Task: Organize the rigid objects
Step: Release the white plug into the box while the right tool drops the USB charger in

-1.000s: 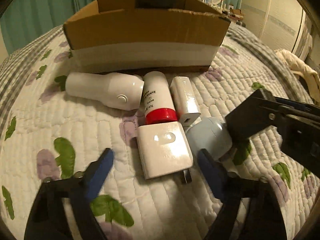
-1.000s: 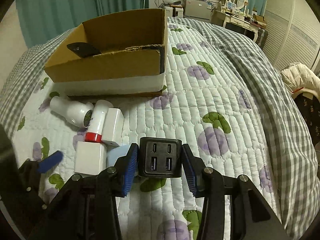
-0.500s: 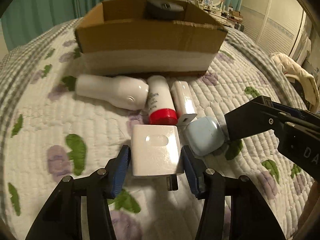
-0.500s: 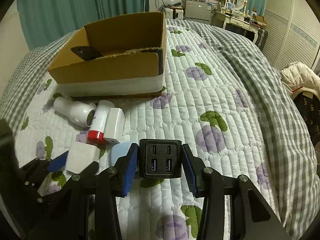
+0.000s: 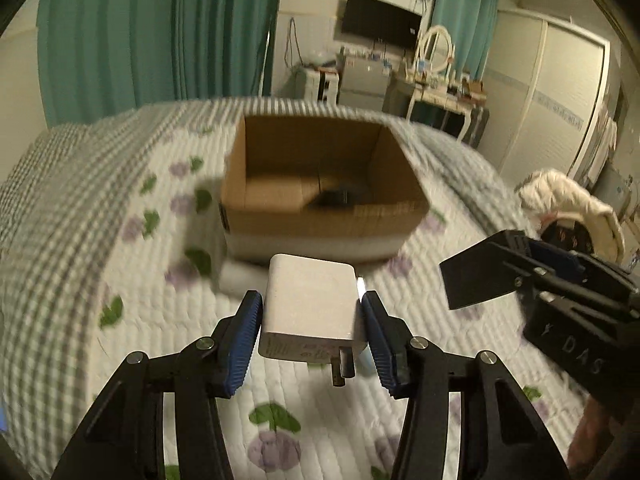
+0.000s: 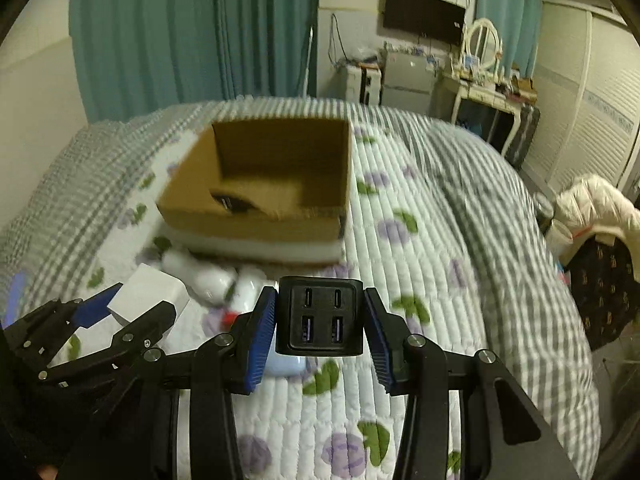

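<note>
My left gripper [image 5: 312, 340] is shut on a white plug adapter [image 5: 310, 306], held in the air above the quilt with its metal prongs pointing down toward me. My right gripper [image 6: 319, 334] is shut on a black USB charger block [image 6: 320, 316], its ports facing the camera. Ahead of both stands an open cardboard box [image 5: 324, 216] with one dark object [image 5: 334, 198] on its floor. In the right wrist view the left gripper [image 6: 120, 304] with the white adapter [image 6: 150, 292] shows at the lower left.
On the quilted bed [image 6: 420, 264] in front of the box lie a white bottle-shaped device [image 6: 200, 276], a red-capped tube [image 6: 240, 300] and a pale blue case [image 6: 286, 364], partly hidden. A cream jacket [image 5: 568, 200] hangs at the right. Curtains and furniture stand behind.
My left gripper closed on the white adapter and lifted it off the quilt. Both grippers rose, so the box's inside now shows. The right gripper kept its hold on the black charger.
</note>
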A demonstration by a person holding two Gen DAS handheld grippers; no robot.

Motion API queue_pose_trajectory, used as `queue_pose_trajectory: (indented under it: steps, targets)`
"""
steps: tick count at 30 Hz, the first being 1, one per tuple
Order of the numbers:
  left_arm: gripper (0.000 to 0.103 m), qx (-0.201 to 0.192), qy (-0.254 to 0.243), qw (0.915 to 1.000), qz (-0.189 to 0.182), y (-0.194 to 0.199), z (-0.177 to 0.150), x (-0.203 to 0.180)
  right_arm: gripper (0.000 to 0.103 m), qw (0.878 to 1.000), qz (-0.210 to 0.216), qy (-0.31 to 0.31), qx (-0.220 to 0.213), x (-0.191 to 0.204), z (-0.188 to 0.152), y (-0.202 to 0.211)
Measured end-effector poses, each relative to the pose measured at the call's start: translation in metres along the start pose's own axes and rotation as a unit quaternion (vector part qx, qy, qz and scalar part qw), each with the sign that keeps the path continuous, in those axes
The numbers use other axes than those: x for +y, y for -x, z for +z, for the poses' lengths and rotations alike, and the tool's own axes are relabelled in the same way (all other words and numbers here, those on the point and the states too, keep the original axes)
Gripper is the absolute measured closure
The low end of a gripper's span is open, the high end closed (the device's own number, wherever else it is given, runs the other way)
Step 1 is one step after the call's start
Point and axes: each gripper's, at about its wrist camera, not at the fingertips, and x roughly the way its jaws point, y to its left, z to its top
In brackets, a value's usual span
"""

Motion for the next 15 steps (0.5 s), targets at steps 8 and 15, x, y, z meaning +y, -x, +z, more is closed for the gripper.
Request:
queue_pose_trajectory:
  steps: [8, 15]
  targets:
    - [0.051, -0.055, -0.004, 0.9985, 0.005, 0.015, 0.071, 0.007, 0.06, 0.999, 0.023, 0.013, -0.044, 0.009, 0.066, 0.006]
    - [0.051, -0.07, -0.006, 0.9975, 0.013, -0.009, 0.118, 0.016, 0.06, 0.997, 0.038, 0.034, -0.063, 0.02, 0.117, -0.017]
